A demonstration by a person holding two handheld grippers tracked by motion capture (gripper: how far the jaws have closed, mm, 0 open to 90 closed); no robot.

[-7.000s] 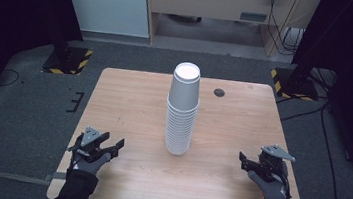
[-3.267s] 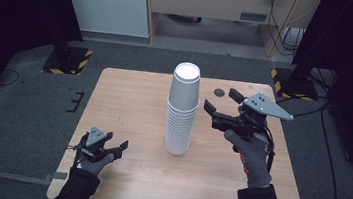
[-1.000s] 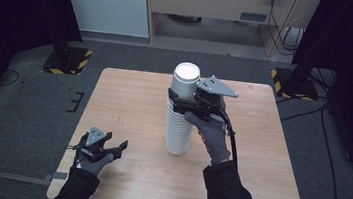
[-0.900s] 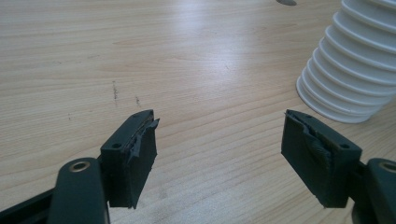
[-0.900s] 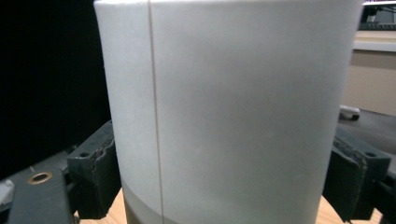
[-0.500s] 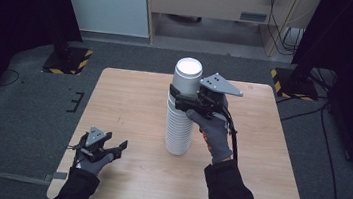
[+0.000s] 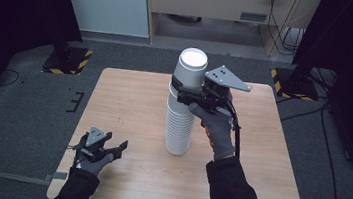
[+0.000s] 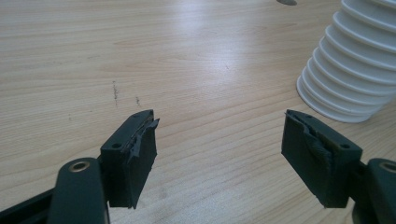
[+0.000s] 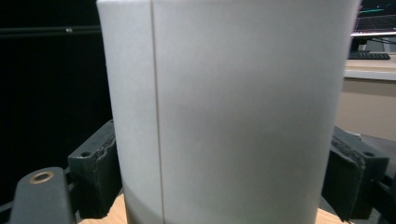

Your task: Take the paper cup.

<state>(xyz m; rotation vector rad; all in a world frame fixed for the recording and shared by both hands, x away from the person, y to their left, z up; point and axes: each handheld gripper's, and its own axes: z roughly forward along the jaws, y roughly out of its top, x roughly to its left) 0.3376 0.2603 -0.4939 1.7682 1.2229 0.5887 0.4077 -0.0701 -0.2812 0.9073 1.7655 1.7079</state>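
Right gripper (image 7: 181, 91): closed on the top cup (image 7: 191, 69) of the stack of cups (image 7: 180, 125). In the high view one jaw lies on the near side of the cup wall and one on the far side, at about mid-height of that cup. In the right gripper view the cup (image 9: 229, 112) stands directly ahead of the gripper (image 9: 229, 186), between the two jaws, upright, with its side seam running vertically left of centre. Both pads (image 9: 100, 177) sit against the cup wall as far as the view shows.

The top cup sits raised above the rest of the stack; its lower end is hidden behind the gripper, so I cannot tell whether it is clear of the cup beneath. The stack stands on the tabletop (image 7: 128, 104) directly below the right gripper, with the ribbed rims of the nested cups showing down to the base.

Left gripper (image 7: 103, 152): jaws wide apart, holding nothing, low over the near left corner of the tabletop. In the left gripper view the gripper (image 8: 219, 154) has bare wood (image 8: 187, 70) between its jaws. The base of the stack (image 8: 350, 79) stands ahead of it and to its right, well apart from the jaws. A small dark disc (image 8: 286, 2) lies on the wood farther ahead.
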